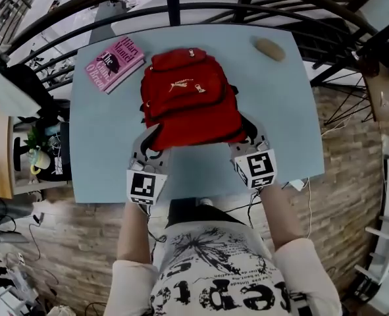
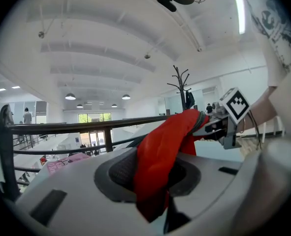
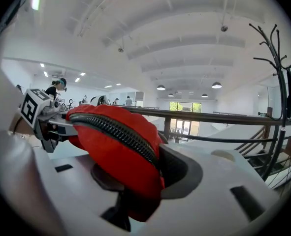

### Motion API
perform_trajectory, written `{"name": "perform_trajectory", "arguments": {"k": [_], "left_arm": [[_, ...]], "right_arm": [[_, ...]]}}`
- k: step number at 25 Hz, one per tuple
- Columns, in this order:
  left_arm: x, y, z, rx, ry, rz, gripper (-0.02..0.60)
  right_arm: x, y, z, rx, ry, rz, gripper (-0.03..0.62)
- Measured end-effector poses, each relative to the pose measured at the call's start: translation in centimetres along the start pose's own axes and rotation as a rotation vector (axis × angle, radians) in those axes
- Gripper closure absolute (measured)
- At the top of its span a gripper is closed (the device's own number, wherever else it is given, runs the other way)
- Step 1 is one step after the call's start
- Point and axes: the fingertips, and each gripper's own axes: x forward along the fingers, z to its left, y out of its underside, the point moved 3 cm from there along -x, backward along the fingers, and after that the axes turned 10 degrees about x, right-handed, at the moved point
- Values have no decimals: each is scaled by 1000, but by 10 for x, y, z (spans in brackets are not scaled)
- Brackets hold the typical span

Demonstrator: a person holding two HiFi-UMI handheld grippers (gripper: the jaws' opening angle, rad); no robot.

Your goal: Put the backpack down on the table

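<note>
A red backpack (image 1: 191,101) lies on the pale blue table (image 1: 102,143), its front pocket up and its near edge toward me. My left gripper (image 1: 156,137) is at the near left corner and my right gripper (image 1: 247,133) at the near right corner. In the left gripper view a fold of the red backpack (image 2: 160,156) is pinched between the pads of the left gripper (image 2: 152,181). In the right gripper view a thick zipped edge of the backpack (image 3: 115,141) fills the jaws of the right gripper (image 3: 135,181).
A pink book (image 1: 114,63) lies at the table's far left corner. A small brown lump (image 1: 270,48) sits at the far right corner. A dark metal railing (image 1: 174,5) curves behind the table. The floor below is brick-patterned.
</note>
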Motion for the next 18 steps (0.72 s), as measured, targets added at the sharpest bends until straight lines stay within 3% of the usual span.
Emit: {"name": "perform_trajectory", "arguments": {"k": [7,11,18], "left_arm": [[-27,41,-39,-6,5,113,474],[-36,65,-60,16,56,174,474],[-49,102,-81,-3,49,205,459]], "right_arm": [[-31,53,14,-36,-20,89,450],[-41,76,20,-34,-41,116,451],[-48,117,32,-39,-77,123,447]]}}
